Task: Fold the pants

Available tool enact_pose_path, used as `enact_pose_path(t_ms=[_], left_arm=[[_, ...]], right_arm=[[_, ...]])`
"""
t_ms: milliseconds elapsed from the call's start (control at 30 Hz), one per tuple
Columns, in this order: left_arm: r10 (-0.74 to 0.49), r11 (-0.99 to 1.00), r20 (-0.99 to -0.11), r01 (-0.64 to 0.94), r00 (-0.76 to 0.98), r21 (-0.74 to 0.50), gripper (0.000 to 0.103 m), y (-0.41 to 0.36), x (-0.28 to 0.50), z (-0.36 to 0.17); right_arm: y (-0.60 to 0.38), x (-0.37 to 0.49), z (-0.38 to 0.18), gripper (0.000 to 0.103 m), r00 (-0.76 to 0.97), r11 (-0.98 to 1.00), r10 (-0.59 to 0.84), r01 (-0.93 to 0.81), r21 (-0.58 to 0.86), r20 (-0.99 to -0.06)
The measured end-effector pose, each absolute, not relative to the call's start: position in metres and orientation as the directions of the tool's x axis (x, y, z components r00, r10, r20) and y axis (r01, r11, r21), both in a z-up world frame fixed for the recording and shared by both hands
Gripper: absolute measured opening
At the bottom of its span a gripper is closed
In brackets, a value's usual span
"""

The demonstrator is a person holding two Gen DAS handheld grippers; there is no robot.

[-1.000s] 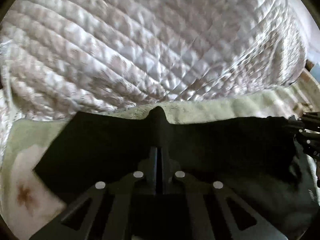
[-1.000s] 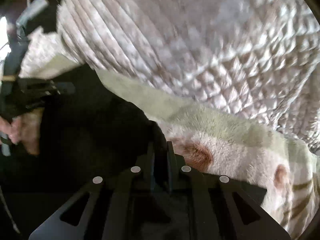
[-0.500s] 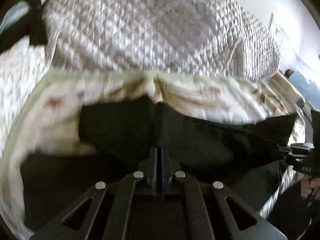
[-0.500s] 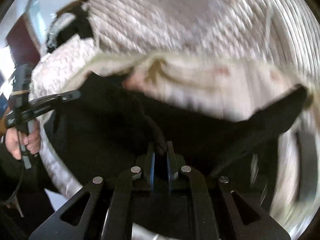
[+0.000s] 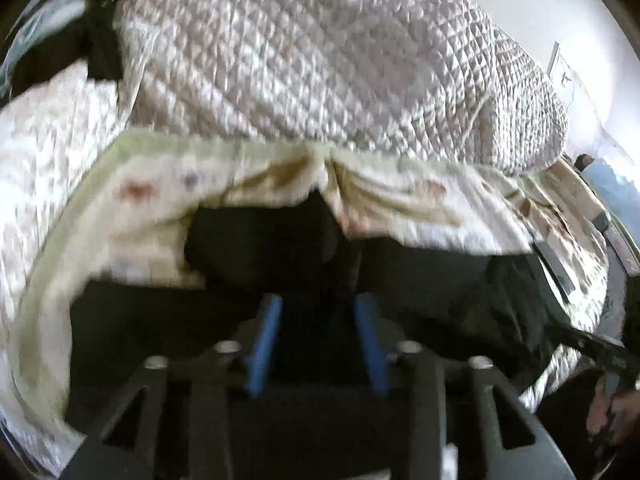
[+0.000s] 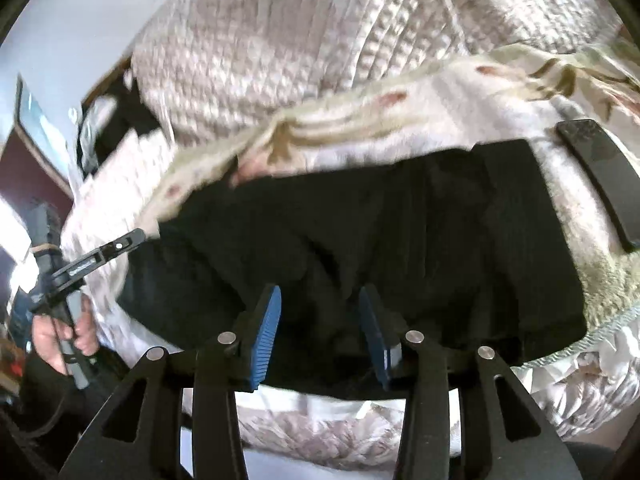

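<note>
The black pants [image 6: 400, 240] lie folded in a wide band on a floral fleece blanket [image 6: 400, 120] on the bed. They also show in the left wrist view [image 5: 260, 248], dark and blurred. My right gripper [image 6: 319, 300] is open, blue pads apart, just above the pants' near edge, holding nothing. My left gripper [image 5: 318, 308] is open too, over the black cloth. The left gripper also shows in the right wrist view [image 6: 120, 246] at the pants' left end, held by a hand.
A quilted white bedspread [image 5: 320, 60] bulges behind the blanket. A black flat phone-like object [image 6: 600, 176] lies on the blanket right of the pants. The bed's near edge [image 6: 320, 420] is just below the pants. A wall rises behind.
Both grippers have opened and let go of the pants, which now lie folded on the blanket. Both have drawn back toward the bed's near edge.
</note>
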State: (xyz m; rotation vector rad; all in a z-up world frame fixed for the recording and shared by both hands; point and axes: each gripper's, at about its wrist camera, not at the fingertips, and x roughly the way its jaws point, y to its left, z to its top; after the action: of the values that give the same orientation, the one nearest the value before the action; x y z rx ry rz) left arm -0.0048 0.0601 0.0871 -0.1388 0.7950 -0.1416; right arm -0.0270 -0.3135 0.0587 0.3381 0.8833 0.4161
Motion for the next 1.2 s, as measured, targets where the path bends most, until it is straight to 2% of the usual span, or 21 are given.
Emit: enact_pose_path(t_ms=[100,233,367,467,500,533,567,733,933,1067,1200], left_arm=[[-0.173,0.985,-0.712,0.097,0.681,-0.146,0.051,0.043,0.030,0.086],[-0.134,0.991,-0.784,0.107,0.606,-0.087,0.051,0.016,0.079,0.057],[-0.086,0.996,-0.832,0.049,0.548,-0.070,0.051,0.009,0.111,0.030],[-0.079,0.997,-0.836,0.021,0.542,-0.081,0.049,0.012,0.121,0.023],[-0.077,0.997,-0.829,0.017,0.553,-0.081,0.042,0.013,0.120,0.023],[-0.075,0.996,-0.819,0.013,0.568,-0.083,0.014,0.016,0.117,0.025],[-0.075,0.996,-0.816,0.007,0.573,-0.087,0.006,0.019,0.114,0.025],[-0.067,0.988,-0.734,-0.057,0.676,-0.143,0.005,0.052,0.073,0.050],[0.005,0.959,-0.639,-0.184,0.769,-0.214,0.005,0.101,-0.024,0.070],[0.090,0.924,-0.650,-0.307,0.754,-0.229,0.005,0.132,-0.078,0.056],[0.079,0.877,-0.698,-0.382,0.712,-0.291,0.006,0.155,-0.103,0.029]], right_arm=[[-0.318,-0.018,0.058,0.046,0.591,0.885,0.446,-0.180,0.429,-0.672],[-0.316,-0.004,0.046,0.046,0.578,0.880,0.448,-0.150,0.451,-0.682],[-0.314,-0.001,0.033,0.046,0.554,0.878,0.454,-0.147,0.455,-0.698],[-0.311,0.005,0.026,0.046,0.535,0.867,0.474,-0.143,0.478,-0.699],[-0.310,0.007,0.025,0.046,0.531,0.865,0.477,-0.144,0.480,-0.700],[-0.309,0.006,0.024,0.046,0.531,0.865,0.477,-0.145,0.480,-0.701],[-0.309,0.006,0.024,0.046,0.530,0.865,0.479,-0.146,0.481,-0.700],[-0.307,0.004,0.024,0.046,0.539,0.866,0.476,-0.147,0.478,-0.695],[-0.307,-0.002,0.025,0.046,0.547,0.869,0.468,-0.144,0.473,-0.694],[-0.308,-0.010,0.026,0.046,0.550,0.876,0.458,-0.147,0.460,-0.698],[-0.307,-0.025,0.021,0.046,0.543,0.875,0.457,-0.130,0.467,-0.704]])
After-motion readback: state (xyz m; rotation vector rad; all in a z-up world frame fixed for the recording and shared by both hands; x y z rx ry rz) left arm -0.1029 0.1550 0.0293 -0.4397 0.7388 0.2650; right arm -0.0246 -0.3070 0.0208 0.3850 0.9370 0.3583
